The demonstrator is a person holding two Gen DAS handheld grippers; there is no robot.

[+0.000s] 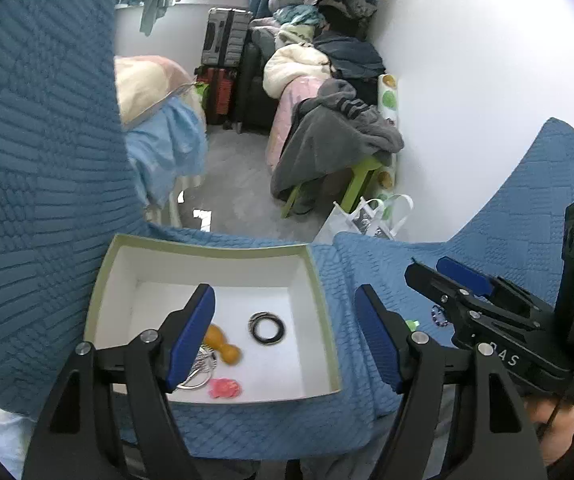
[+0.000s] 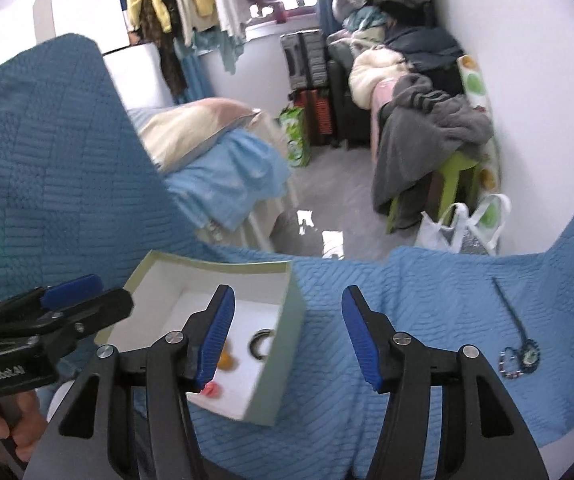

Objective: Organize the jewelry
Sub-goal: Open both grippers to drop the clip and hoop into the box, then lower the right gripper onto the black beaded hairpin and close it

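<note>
A cluttered bedroom fills the background: clothes hang by a window, suitcases (image 1: 225,36) stand against the far wall, and a grey blanket (image 1: 327,136) is heaped over a green stool. In the foreground a blue quilted bedspread (image 1: 43,152) covers a bed, and everything to do with the jewelry sits on it.

An open box (image 1: 101,276), pale green outside and white inside, rests near the bedspread's far edge. On its white floor lie a black-and-white bangle (image 1: 267,325) near the middle, an orange wooden piece (image 1: 223,345) towards the left wall, silver hoops (image 1: 199,372) by the near left corner, and a small pink flower piece (image 1: 225,387) at the near wall.

The left gripper (image 1: 287,336) hangs above the box with its blue-padded jaws spread wide and nothing between them. The right gripper (image 2: 285,336) hovers just right of the box, over the box's right wall and bare bedspread, jaws also apart and empty. A hand shows at each gripper's handle.

Well to the right of the box, a beaded bracelet (image 2: 509,364) lies on the bedspread, touching a round blue pendant (image 2: 529,354) on a dark cord.
</note>
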